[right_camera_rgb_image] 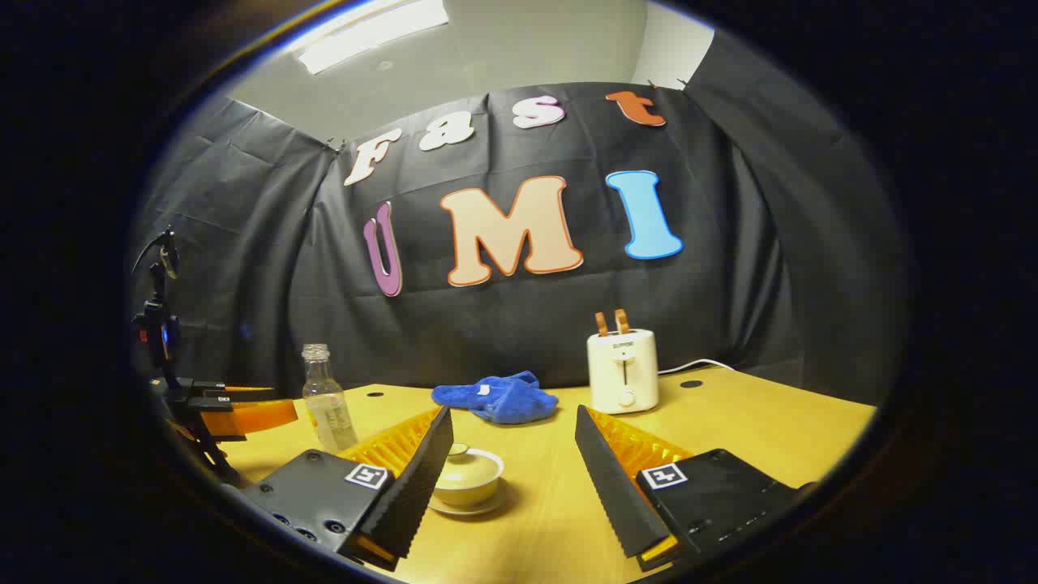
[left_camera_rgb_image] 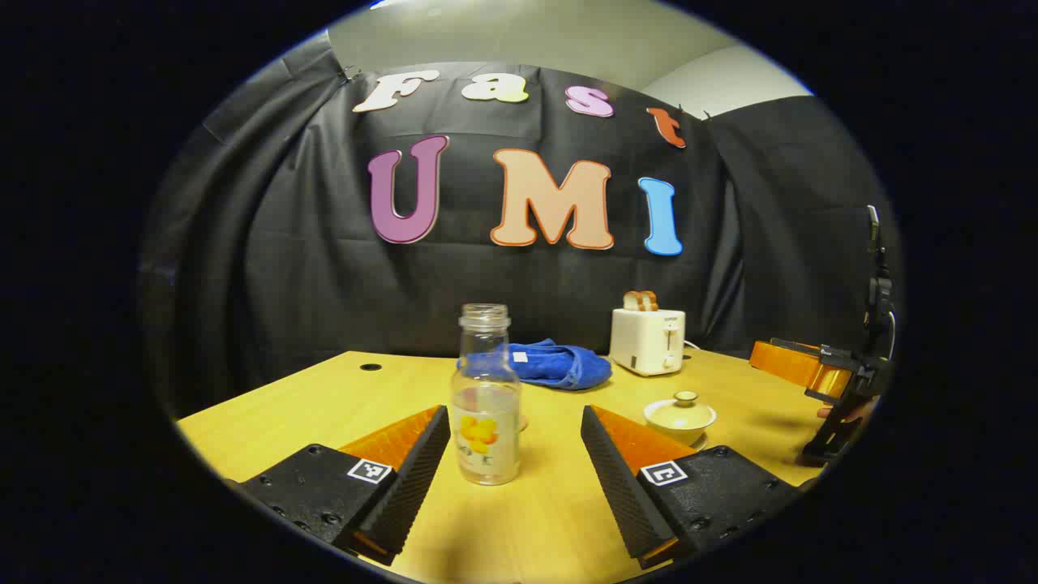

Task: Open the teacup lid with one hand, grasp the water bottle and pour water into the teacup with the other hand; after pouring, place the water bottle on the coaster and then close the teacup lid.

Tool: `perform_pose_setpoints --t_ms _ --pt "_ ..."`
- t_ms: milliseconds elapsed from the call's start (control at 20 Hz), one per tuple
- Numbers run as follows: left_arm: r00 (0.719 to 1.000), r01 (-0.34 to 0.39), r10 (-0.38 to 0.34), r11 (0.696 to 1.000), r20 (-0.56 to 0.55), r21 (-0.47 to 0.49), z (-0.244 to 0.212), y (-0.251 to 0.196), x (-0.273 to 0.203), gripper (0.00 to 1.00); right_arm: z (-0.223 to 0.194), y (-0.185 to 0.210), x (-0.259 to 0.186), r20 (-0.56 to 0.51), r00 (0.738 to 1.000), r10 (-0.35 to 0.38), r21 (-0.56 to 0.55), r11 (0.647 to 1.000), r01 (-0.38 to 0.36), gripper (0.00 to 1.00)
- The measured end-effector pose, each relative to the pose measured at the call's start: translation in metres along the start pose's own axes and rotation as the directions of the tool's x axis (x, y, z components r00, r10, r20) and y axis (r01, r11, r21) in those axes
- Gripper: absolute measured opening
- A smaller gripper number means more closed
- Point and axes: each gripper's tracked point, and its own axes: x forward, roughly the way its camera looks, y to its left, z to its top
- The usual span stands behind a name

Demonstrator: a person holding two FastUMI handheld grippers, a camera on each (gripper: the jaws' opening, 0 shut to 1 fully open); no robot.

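Teacup (right_camera_rgb_image: 468, 475), lid on, sits just ahead of my right gripper (right_camera_rgb_image: 513, 478), toward its left finger; water bottle (left_camera_rgb_image: 486, 405) stands upright between my left gripper's (left_camera_rgb_image: 515, 478) fingers; both spread apart, untouching.

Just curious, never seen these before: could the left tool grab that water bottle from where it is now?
Probably yes. The left tool is open, and the water bottle stands upright on the table between its fingers, just ahead, with nothing in between. The teacup sits off to the side.
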Motion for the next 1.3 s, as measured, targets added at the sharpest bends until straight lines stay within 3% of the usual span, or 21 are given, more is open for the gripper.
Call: perform_pose_setpoints --t_ms 100,600,650,800,1250,1300 --pt "1.000 -0.018 0.018 1.000 0.000 -0.017 -0.002 0.014 0.000 0.95 -0.002 0.009 0.004 -0.001 1.000 0.004 -0.019 1.000 -0.004 0.94" --pt "0.999 -0.037 0.036 0.999 -0.028 -0.031 -0.017 0.023 0.004 0.97 -0.019 0.030 0.010 -0.032 0.999 0.030 -0.048 0.998 -0.032 0.94" --pt "0.999 -0.040 0.039 0.999 -0.029 -0.031 -0.017 0.024 0.004 0.93 -0.022 0.030 0.009 -0.038 0.999 0.031 -0.047 0.998 -0.033 0.94" --pt "0.999 -0.048 0.047 0.998 -0.027 -0.031 -0.017 0.024 0.004 0.95 -0.022 0.031 0.008 -0.036 0.999 0.034 -0.045 0.998 -0.035 0.99" --pt "0.999 -0.049 0.049 0.999 -0.018 0.006 -0.016 0.021 0.005 0.95 -0.038 0.035 0.013 -0.094 0.994 0.061 -0.075 0.995 -0.068 0.94" --pt "0.999 -0.044 0.044 0.999 -0.018 0.018 -0.017 0.019 0.005 0.95 -0.038 0.036 0.014 -0.104 0.993 0.059 -0.076 0.995 -0.067 0.99"
